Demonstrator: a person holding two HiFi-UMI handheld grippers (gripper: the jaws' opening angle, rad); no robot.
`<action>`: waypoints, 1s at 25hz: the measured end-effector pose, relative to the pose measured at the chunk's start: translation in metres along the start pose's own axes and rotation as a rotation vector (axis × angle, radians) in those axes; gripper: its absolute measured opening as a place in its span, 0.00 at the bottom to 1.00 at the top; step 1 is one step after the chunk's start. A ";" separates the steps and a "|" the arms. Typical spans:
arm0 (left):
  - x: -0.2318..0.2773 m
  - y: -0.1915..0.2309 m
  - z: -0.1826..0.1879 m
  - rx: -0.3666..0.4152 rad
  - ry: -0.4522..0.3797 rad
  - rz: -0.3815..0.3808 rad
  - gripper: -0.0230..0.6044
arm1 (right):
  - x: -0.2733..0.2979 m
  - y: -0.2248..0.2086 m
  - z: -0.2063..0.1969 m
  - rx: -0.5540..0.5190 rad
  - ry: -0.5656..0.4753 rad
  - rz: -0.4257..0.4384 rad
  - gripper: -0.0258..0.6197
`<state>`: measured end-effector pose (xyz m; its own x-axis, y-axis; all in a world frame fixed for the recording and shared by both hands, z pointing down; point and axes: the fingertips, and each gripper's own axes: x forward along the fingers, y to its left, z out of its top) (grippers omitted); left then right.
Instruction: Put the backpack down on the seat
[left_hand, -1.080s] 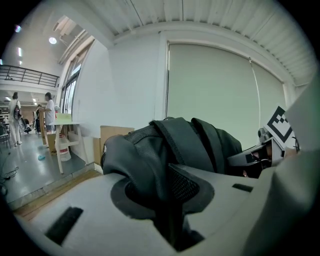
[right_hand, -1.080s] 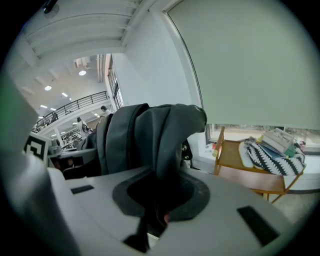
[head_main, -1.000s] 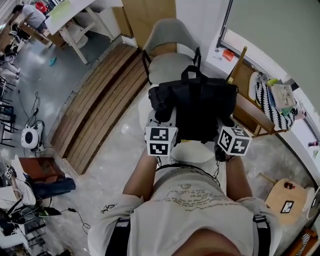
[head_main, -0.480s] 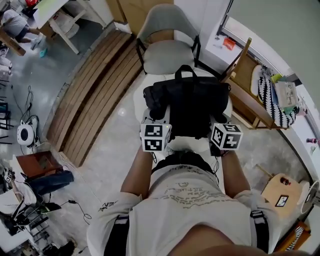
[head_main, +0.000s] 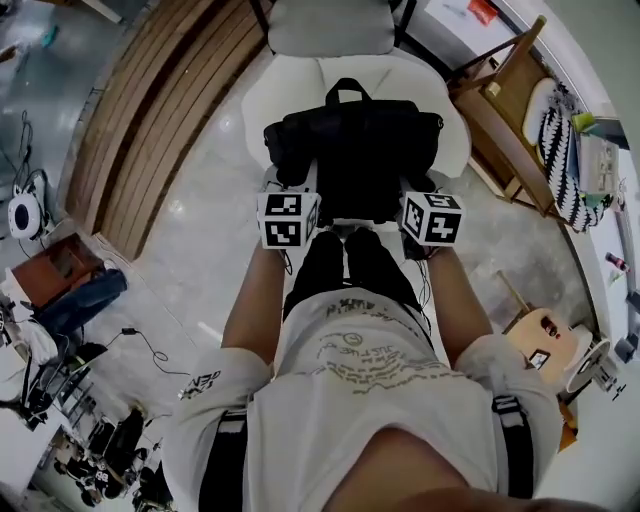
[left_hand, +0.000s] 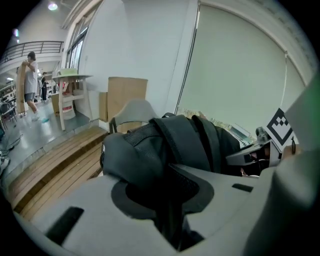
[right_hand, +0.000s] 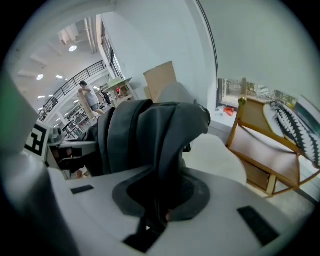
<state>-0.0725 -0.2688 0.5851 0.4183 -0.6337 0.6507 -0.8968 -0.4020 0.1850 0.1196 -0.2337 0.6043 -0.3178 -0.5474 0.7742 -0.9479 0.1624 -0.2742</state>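
The black backpack (head_main: 352, 150) hangs over the round white seat (head_main: 275, 95), held at its near side between both grippers. My left gripper (head_main: 300, 195) is shut on the backpack's left part, and the left gripper view shows dark fabric (left_hand: 150, 150) pinched in the jaws. On the bag's right side, my right gripper (head_main: 415, 195) is shut too, with a fold of the backpack (right_hand: 165, 135) running down between its jaws. The white seat (right_hand: 217, 155) shows beyond the bag. I cannot tell whether the bag's underside touches the seat.
A grey chair (head_main: 330, 25) stands just behind the white seat. A slatted wooden platform (head_main: 135, 125) runs along the left, and a wooden rack with a striped cushion (head_main: 545, 125) is close on the right. A small wooden stool (head_main: 540, 335) sits at right, and cables (head_main: 150, 345) lie on the floor at left.
The head view has tipped further down and closer. The backpack stays gripped on both sides and has moved with the grippers toward the white seat's far part.
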 end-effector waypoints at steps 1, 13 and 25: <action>0.008 0.004 -0.010 -0.007 0.016 0.001 0.18 | 0.010 -0.002 -0.008 0.005 0.017 0.002 0.12; 0.088 0.015 -0.133 -0.098 0.217 -0.015 0.18 | 0.106 -0.042 -0.111 0.046 0.209 -0.002 0.12; 0.163 0.026 -0.253 -0.224 0.362 -0.053 0.18 | 0.190 -0.077 -0.202 -0.009 0.297 -0.044 0.12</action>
<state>-0.0639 -0.2151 0.8818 0.4225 -0.3275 0.8451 -0.9015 -0.2484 0.3544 0.1270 -0.1844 0.8880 -0.2679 -0.2899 0.9188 -0.9608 0.1515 -0.2324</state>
